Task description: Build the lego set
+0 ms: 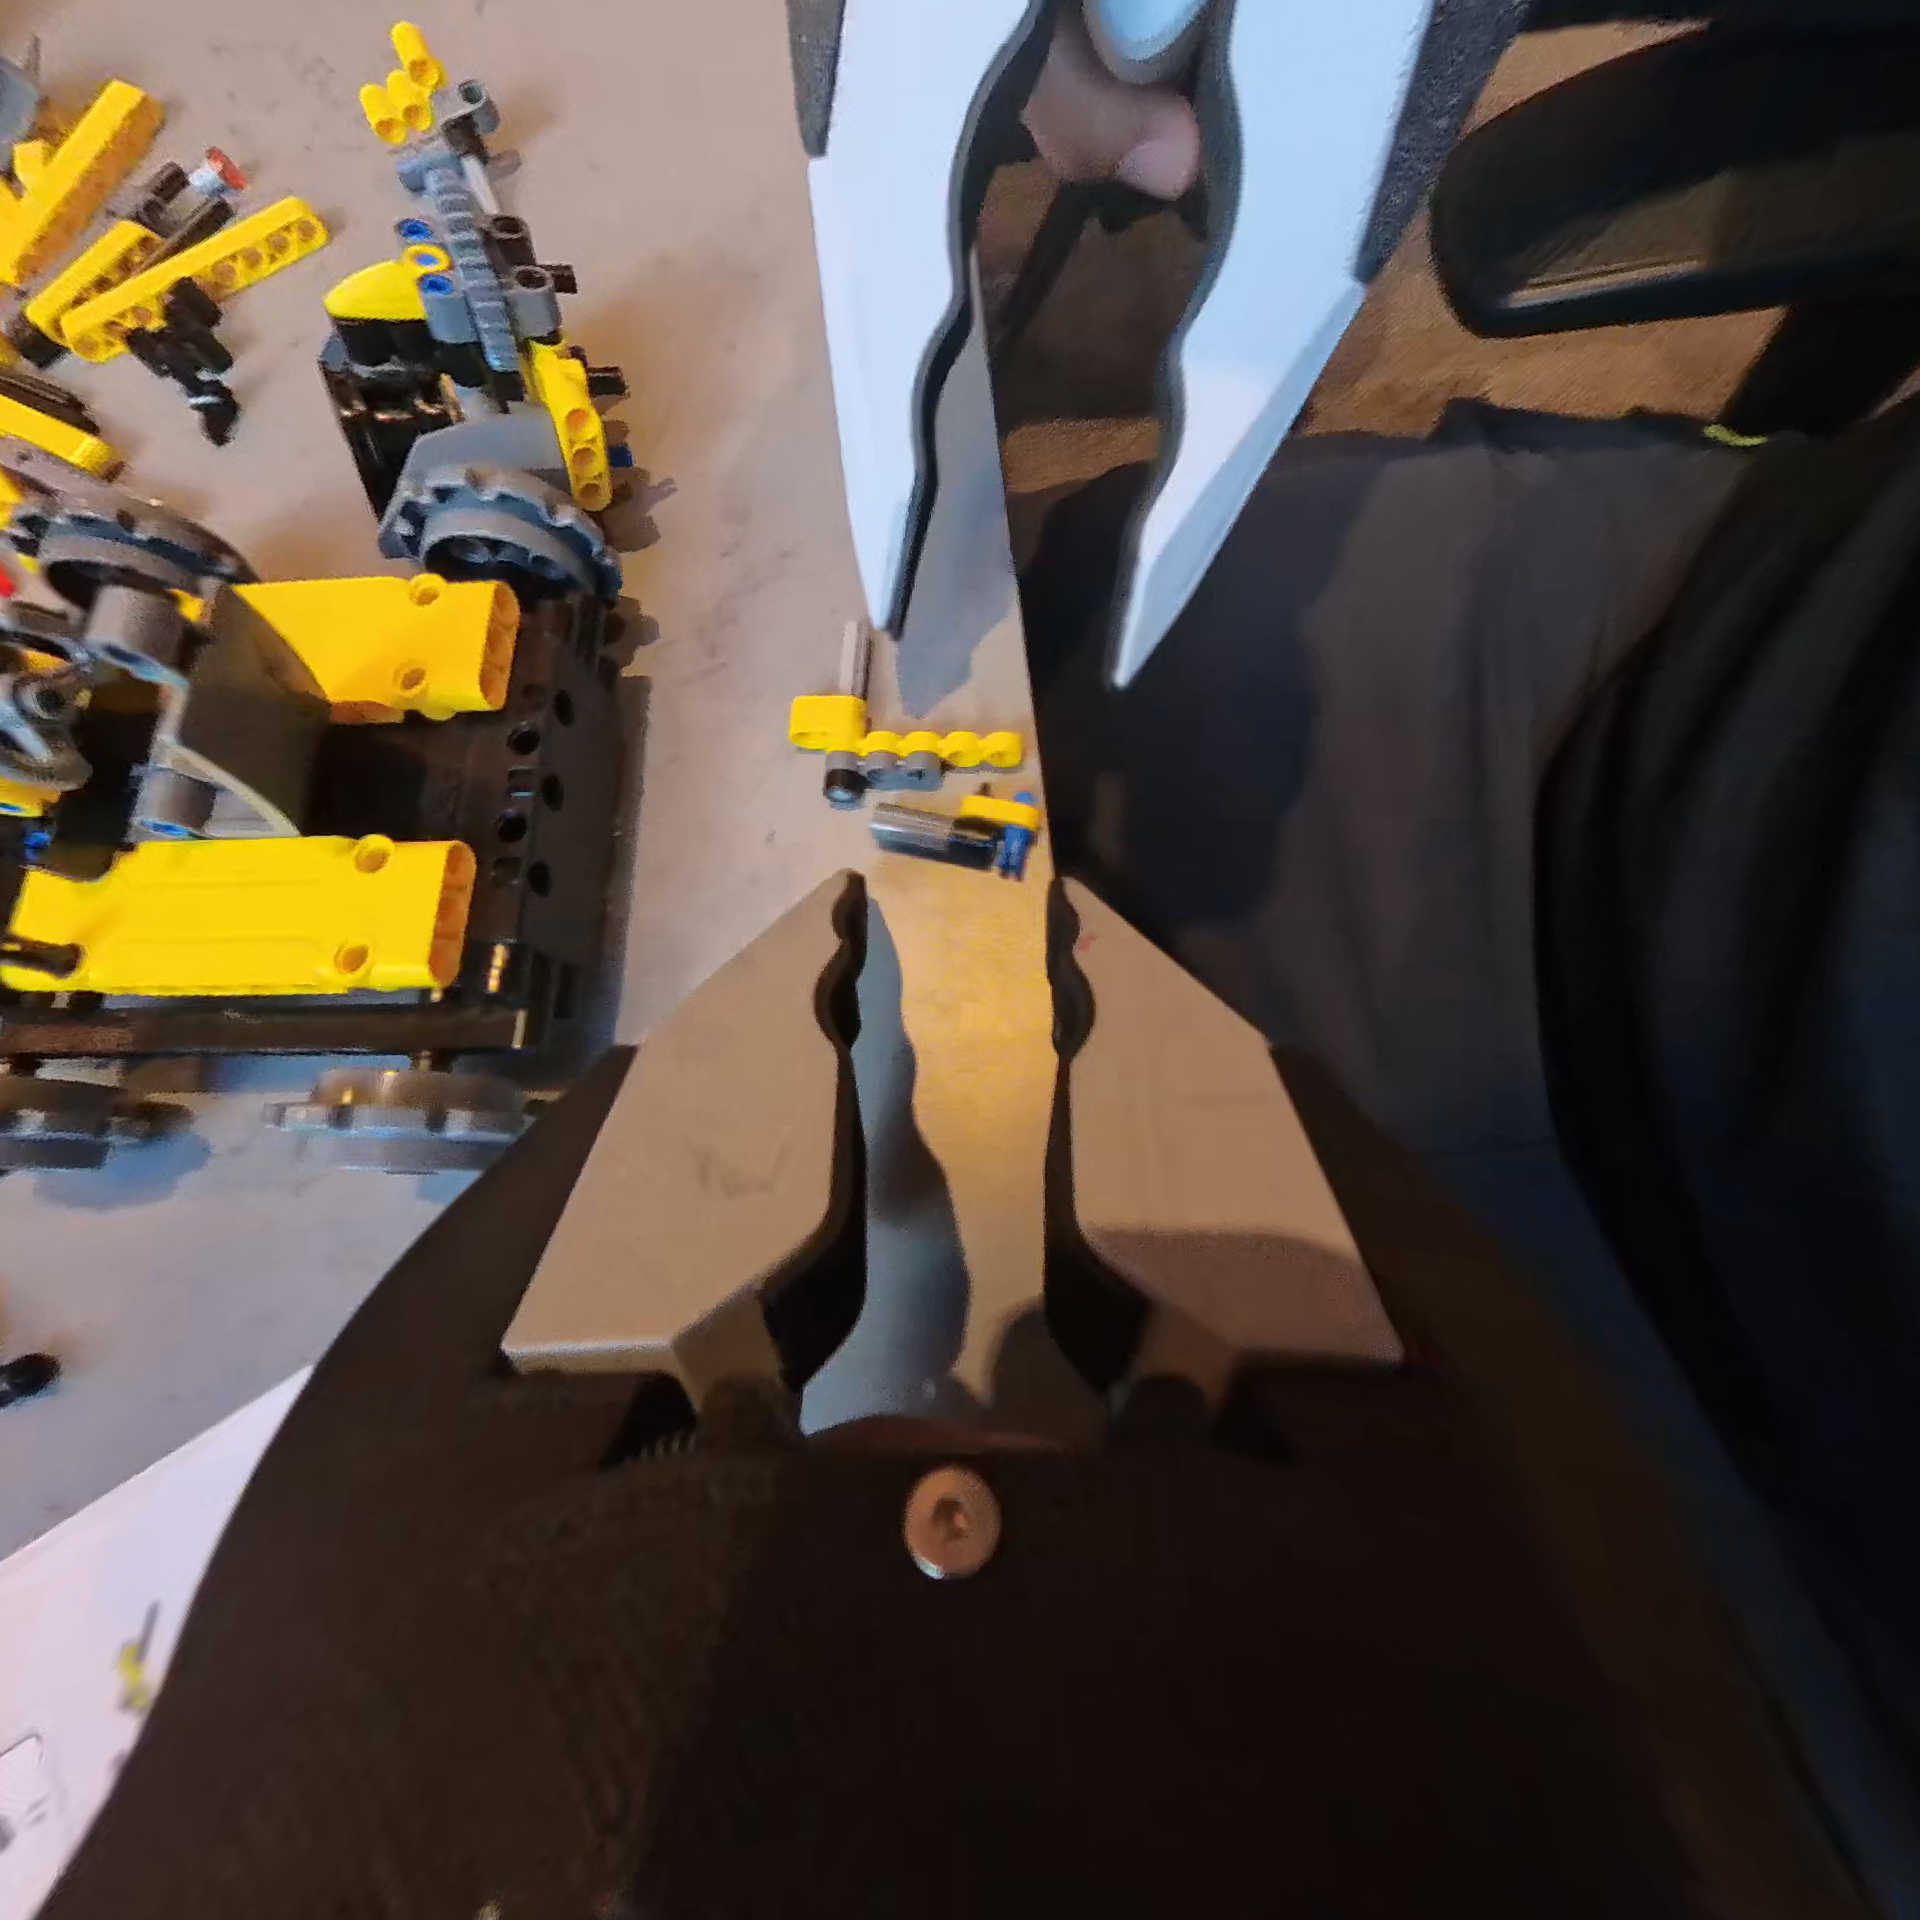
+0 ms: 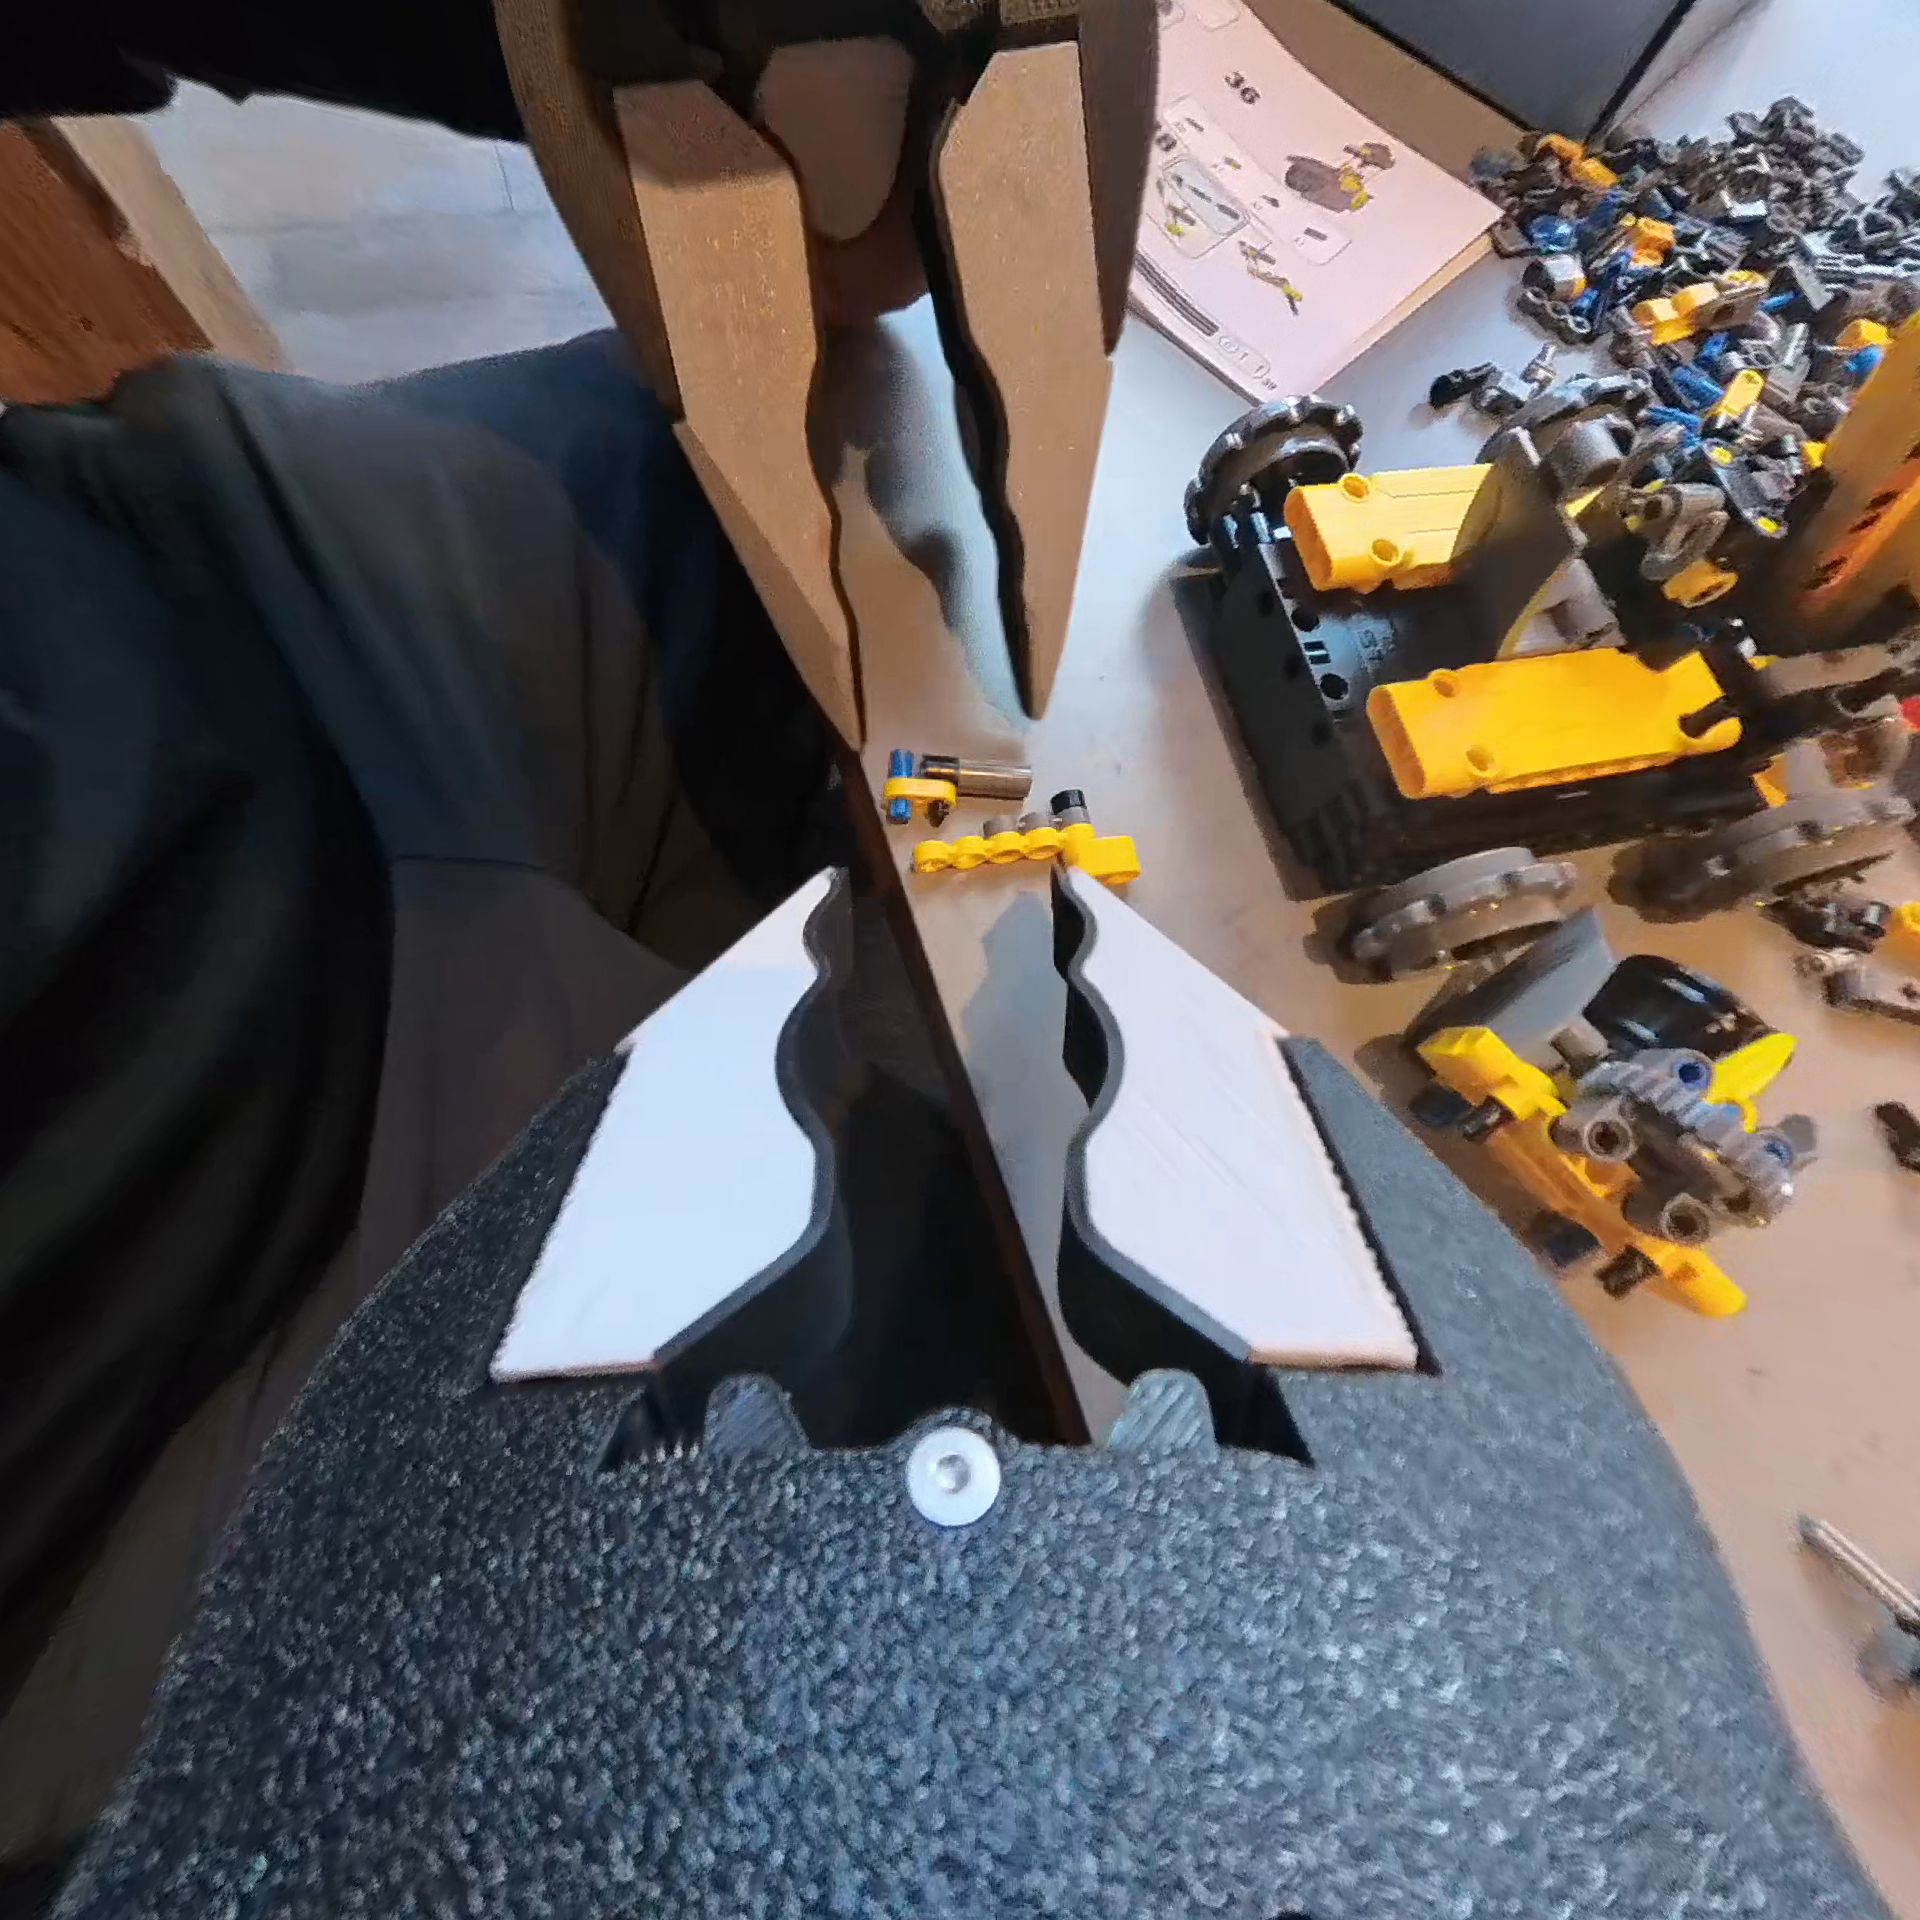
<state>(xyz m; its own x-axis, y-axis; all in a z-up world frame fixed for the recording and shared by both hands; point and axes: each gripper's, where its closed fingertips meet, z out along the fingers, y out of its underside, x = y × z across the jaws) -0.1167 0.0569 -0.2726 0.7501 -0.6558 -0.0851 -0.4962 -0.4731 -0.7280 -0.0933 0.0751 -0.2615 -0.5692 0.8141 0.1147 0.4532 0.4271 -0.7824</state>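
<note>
**Two empty grippers face each other over small brick pieces at the table edge**

The left gripper (image 1: 956, 894), with tan fingers, has its jaws spread and holds nothing. The right gripper (image 2: 951, 883), with white fingers, is likewise spread and empty. Their tips point at each other across the table (image 1: 727, 312) edge. Between them lie 2 small assemblies: a yellow row of connectors (image 2: 1023, 852) with a grey pin, and just beside it a short metallic cylinder with a yellow and blue end (image 2: 956, 784), close to the edge. Neither gripper touches them.

A yellow and black tracked vehicle model (image 2: 1507, 717) stands well apart; the left wrist view cuts it off at the frame edge. A loose pile of parts (image 2: 1714, 229) is too jumbled to sort. An open instruction booklet (image 2: 1299, 229) is partly hidden behind the left gripper. Dark fabric (image 2: 364, 727) fills the space beyond the edge; what it covers is unclear.
</note>
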